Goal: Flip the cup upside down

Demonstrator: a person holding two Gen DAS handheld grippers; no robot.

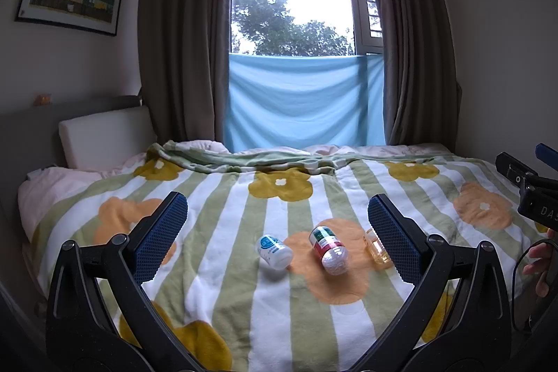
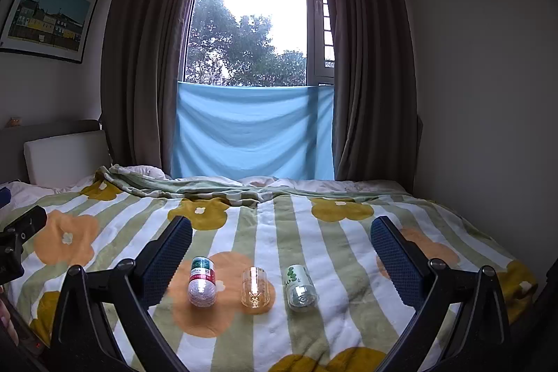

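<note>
A clear glass cup [image 2: 255,291] lies on its side on the flowered blanket [image 2: 279,232], between two bottles lying flat. In the left wrist view the cup [image 1: 376,250] is partly hidden behind my right finger. My right gripper [image 2: 280,250] is open and empty, above and short of the cup. My left gripper [image 1: 277,225] is open and empty, above the blanket to the cup's left. The right gripper also shows at the right edge of the left wrist view [image 1: 530,187].
A red-and-green labelled bottle [image 2: 201,281] lies left of the cup, a green-labelled one [image 2: 300,285] right of it. A blue-and-white bottle [image 1: 273,250] lies farther left. Pillow [image 2: 66,156] and headboard at back left; window and curtains [image 2: 139,58] behind the bed.
</note>
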